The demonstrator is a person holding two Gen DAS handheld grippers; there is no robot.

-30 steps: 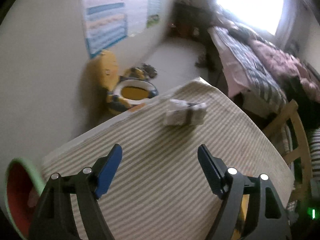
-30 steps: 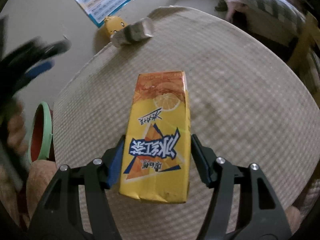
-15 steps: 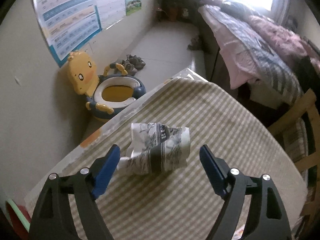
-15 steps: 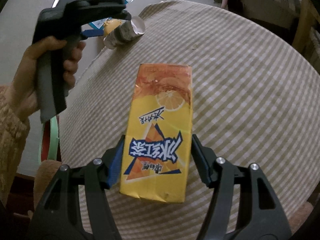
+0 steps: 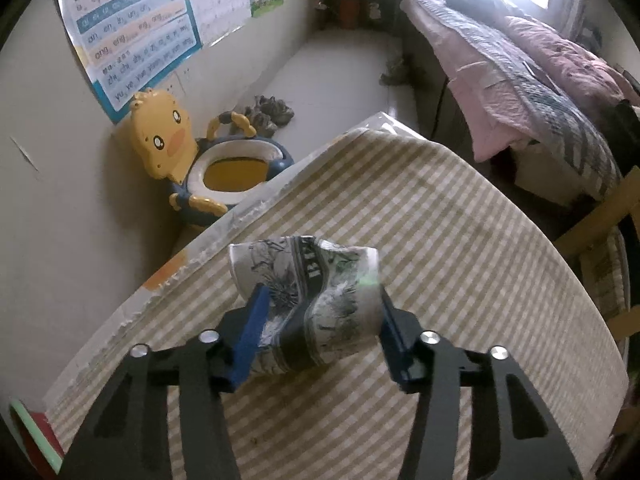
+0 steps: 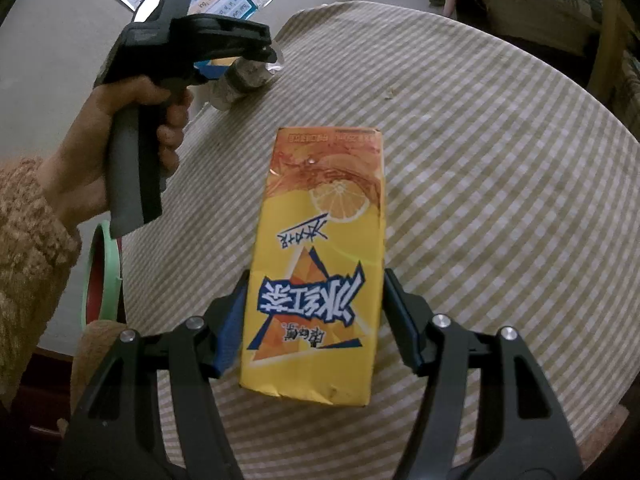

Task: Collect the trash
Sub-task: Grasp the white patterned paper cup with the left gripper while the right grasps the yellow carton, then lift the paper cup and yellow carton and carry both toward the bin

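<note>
A crumpled grey-and-white printed paper cup lies on the striped tablecloth near the table's far left edge. My left gripper is shut on it, blue pads pressing both sides. In the right wrist view the left gripper is held by a hand over that cup. My right gripper is shut on a yellow-orange drink carton and holds it above the tablecloth.
A red bin with a green rim stands on the floor left of the table. A yellow duck potty sits by the wall beyond the table edge. A bed and a wooden chair are to the right.
My left gripper has moved forward to the crumpled cup and closed on it. The right gripper holds the carton as before.
</note>
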